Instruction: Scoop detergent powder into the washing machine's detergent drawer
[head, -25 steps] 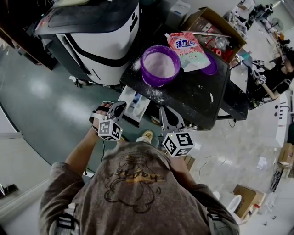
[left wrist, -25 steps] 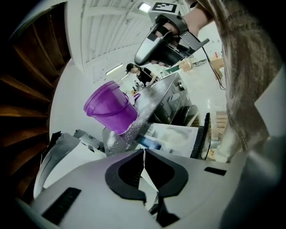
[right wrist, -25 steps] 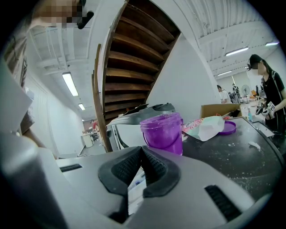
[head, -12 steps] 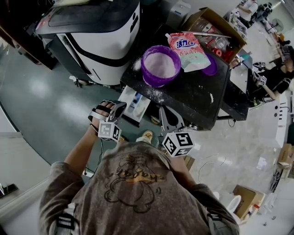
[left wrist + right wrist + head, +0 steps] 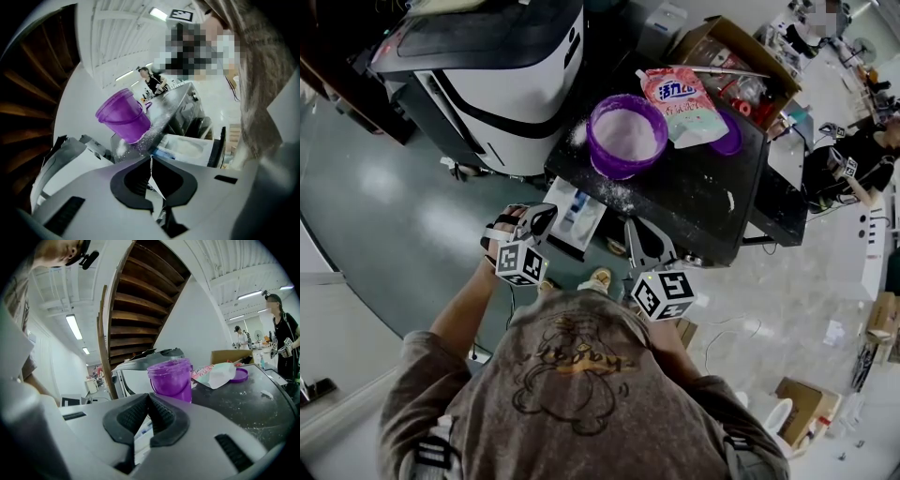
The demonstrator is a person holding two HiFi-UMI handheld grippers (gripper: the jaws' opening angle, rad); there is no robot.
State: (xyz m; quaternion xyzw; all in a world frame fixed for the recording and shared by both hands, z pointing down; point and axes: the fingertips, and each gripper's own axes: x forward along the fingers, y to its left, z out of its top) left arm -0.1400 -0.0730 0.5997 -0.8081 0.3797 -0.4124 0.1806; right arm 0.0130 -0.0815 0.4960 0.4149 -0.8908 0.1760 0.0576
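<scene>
- Well over to the left, a white and black washing machine (image 5: 487, 66) stands on the grey floor (image 5: 384, 197), next to the black worktop (image 5: 694, 197).
- Next, the left claw (image 5: 546, 216) is held in a gloved hand (image 5: 502, 234) just beside the detergent drawer (image 5: 577, 214). Its own view shows the two jaws closed tip to tip with nothing gripped.
- That drawer is white and is pulled out under the worktop's near-left edge, between the two claws. The left gripper view shows white powder in one of its compartments.
- On the worktop above it, near the left edge, a purple tub (image 5: 626, 134) stands upright and open, holding white powder. Loose powder is scattered on the worktop around the tub's base.
- Below the worktop's near edge, the right claw (image 5: 636, 230) points towards the tub. Its jaws are closed together on nothing, and it stays apart from both tub and drawer.
- To the right of the tub, a pink and white detergent bag (image 5: 682, 101) lies flat, touching the tub's rim side.
- A purple lid (image 5: 729, 131) lies beside the bag, partly under its edge.
- Farthest right on the worktop, an open cardboard box (image 5: 736, 56) sits at the far corner.
</scene>
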